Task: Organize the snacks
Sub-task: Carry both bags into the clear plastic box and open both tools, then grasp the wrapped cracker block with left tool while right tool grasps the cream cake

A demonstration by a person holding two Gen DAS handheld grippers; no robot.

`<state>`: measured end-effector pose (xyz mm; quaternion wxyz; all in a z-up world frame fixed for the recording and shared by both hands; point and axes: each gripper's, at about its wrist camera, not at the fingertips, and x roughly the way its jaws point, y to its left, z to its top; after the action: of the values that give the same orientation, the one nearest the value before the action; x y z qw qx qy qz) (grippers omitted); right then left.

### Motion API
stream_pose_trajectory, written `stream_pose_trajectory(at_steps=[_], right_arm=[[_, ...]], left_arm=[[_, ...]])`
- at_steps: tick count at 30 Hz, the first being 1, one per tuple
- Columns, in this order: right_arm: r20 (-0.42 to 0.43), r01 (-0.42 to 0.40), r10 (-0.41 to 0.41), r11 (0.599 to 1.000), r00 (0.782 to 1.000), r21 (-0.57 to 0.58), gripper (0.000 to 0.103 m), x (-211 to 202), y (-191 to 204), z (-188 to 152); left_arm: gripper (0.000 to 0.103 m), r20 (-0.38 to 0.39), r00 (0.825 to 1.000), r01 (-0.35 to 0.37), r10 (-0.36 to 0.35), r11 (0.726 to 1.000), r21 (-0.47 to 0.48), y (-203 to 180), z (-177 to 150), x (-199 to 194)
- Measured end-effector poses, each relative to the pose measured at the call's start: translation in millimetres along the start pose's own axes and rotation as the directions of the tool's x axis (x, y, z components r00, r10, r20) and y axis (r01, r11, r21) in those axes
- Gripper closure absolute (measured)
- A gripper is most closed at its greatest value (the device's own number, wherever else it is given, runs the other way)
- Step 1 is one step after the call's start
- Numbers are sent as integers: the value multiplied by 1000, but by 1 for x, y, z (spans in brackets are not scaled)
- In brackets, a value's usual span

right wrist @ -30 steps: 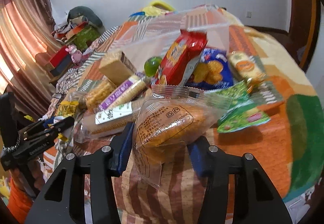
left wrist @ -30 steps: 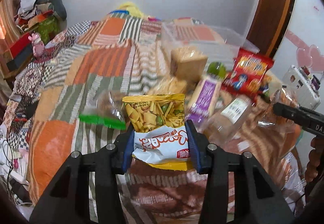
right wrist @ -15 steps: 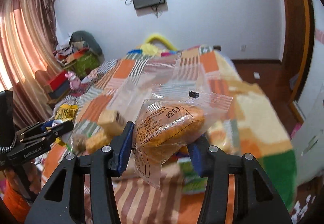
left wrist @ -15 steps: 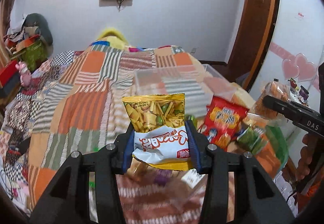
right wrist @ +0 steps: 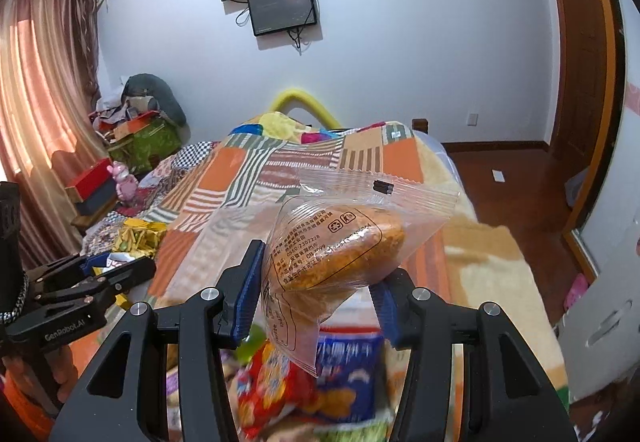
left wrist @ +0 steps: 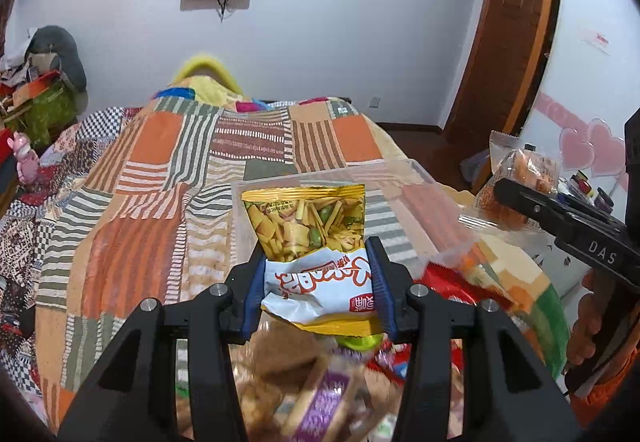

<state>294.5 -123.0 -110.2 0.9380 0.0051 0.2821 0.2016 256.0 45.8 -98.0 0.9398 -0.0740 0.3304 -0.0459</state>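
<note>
The patchwork bedspread [left wrist: 152, 178] fills the left and centre of the left wrist frame. On it, at centre, stands the clear plastic bin [left wrist: 404, 178], open at the top; you see its front rim and near wall only. The remaining loose snacks [right wrist: 304, 382] lie blurred along the bottom edge of both frames, nearer to you than the bin.

Left gripper [left wrist: 318, 286]: the jaws are closed on the yellow snack-mix bag [left wrist: 308, 222], gripping its white lower half while the yellow top stands upright above the blue pads. In frame, the bag overlaps the bin's near wall; whether it is over the opening cannot be told.

Right gripper [right wrist: 314, 306]: the jaws are clamped on the lower edge of a clear-wrapped round pastry [right wrist: 340, 242]. The cake itself sits above the pads and the wrapper's loose corner hangs below them. In the left wrist frame this gripper appears at the right edge, beside the bin's right corner.

Procedure, as judged from these views:
1. Carry each item fully past the near rim before you lower it.
2. Lower one gripper at a time; the two stand close and could collide over the bin.
3. Part the jaws only when the packet is low inside the walls.
4. Keep pressure light on the pastry; the grip holds mostly wrapper, so it may slip or swing.
</note>
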Motion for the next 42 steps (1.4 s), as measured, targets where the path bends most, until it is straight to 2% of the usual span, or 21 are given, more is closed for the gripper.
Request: stream_pose_trajectory(at_steps=[8,12,22,26,28,36,42], right_arm=[[-92,23,-24,1000,995,-17,57,40,-11,6],[-161,22,-26,999,987,-28,56,59,-16,4],[-251,22,-51,993,967,-115,55,73,-9,-4],[-224,43,-73,990,972,-134,51,63,-7,-1],[-203,48,-74,990,976,-134,44,57,-7,2],[-110,67,-81,990,991,-126,42,14,-15,9],[-78,84,-93,991,993,-109,41,-8,-28,0]], left_arm=[[57,-67,997,-38,39,999,18,2,13,48],[57,-119,993,-22,21,1000,-5,8,16,66],[56,-142,989,-36,39,999,23,2,17,78],[46,-129,991,-36,36,999,5,4,16,68],[42,-113,993,-38,38,999,1,5,16,59],[27,-62,996,-63,64,998,9,10,12,21],[19,-72,994,-80,83,996,46,13,-10,2]])
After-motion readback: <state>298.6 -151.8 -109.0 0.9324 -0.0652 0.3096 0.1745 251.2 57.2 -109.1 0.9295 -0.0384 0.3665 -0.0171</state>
